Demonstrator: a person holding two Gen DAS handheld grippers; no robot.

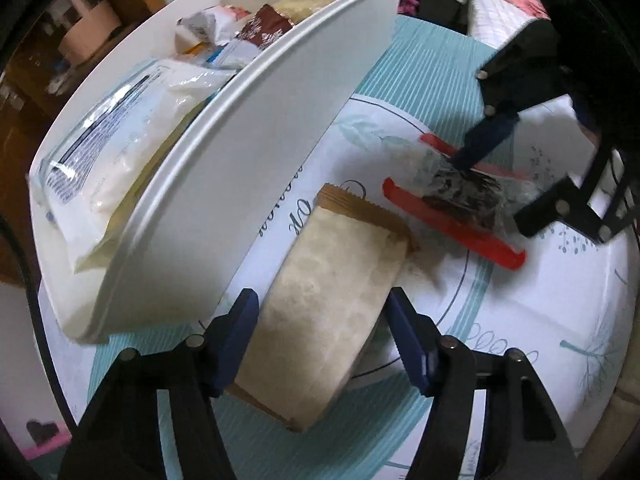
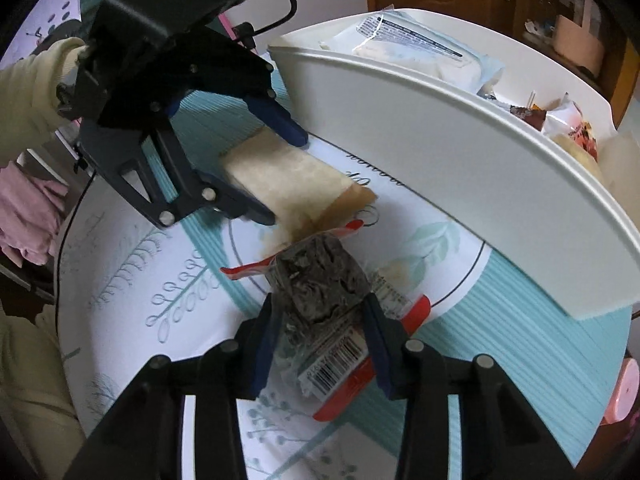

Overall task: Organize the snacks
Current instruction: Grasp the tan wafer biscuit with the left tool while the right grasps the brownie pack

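A tan snack packet (image 1: 332, 280) lies on the patterned tablecloth beside the white bin (image 1: 280, 140). My left gripper (image 1: 323, 298) straddles it from above, and both blue pads touch its long sides; the right wrist view shows this left gripper (image 2: 284, 178) on the tan packet (image 2: 288, 172). A clear wrapper with red edges holding a dark brown snack (image 2: 320, 280) lies just beyond the tan packet's end. My right gripper (image 2: 320, 302) is shut on that dark block, with the barcode end toward the camera. The left wrist view shows the right gripper (image 1: 492, 194) on the dark snack (image 1: 464, 196).
The white bin (image 2: 440, 160) holds several snack packs, among them a large pale bag (image 1: 120, 152). It stands on the round table's teal and white cloth (image 2: 500, 360). A cream sleeve (image 2: 24, 100) holds the left gripper. A pink object (image 2: 624, 392) sits at the table's edge.
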